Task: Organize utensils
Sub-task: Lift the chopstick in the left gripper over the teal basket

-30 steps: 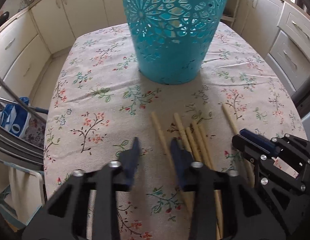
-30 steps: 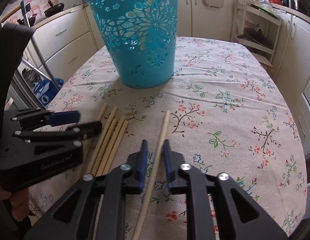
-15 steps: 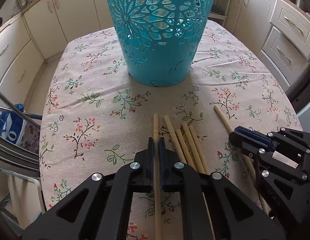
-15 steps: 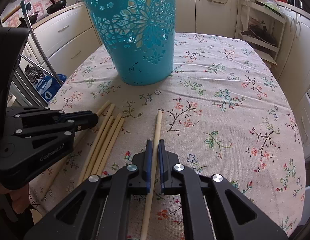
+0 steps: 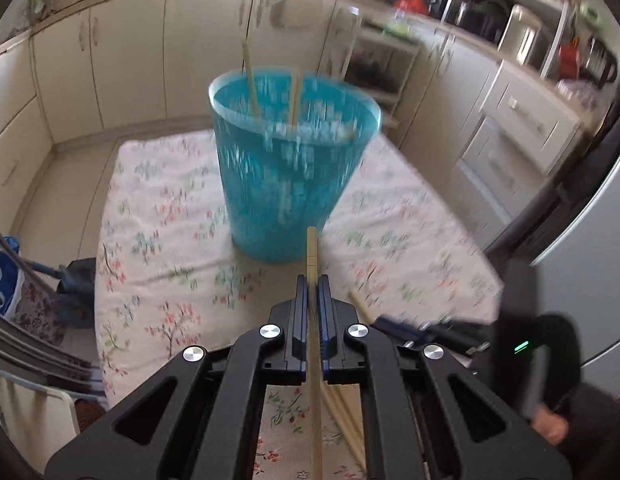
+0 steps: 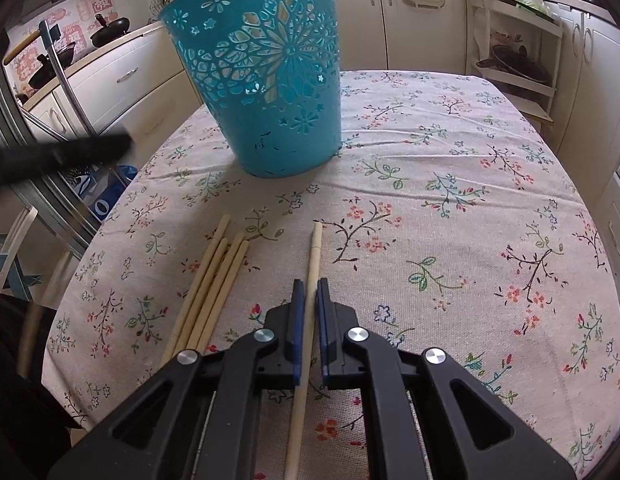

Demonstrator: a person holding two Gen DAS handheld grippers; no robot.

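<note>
The left gripper was clamped on one chopstick, the stick running straight along the fingers with its tip pointing forward at the basket. The view was blurred with motion, but the stick was clear of the cloth and its tip lay below the basket's rim, directly in front of the wall — so the drop seemed to call for lifting up and over, then tilting the tip down. Two sticks already stood inside, leaning on the far rim. The right gripper sat low over the table, jaws drawn close on either side of a second chopstick that lay flat with its long axis toward the basket; whether they truly pinched it could not be told. Just left of it lay a bundle of four more sticks, side by side. Of the two, the left looked nearer the basket's mouth.
</note>
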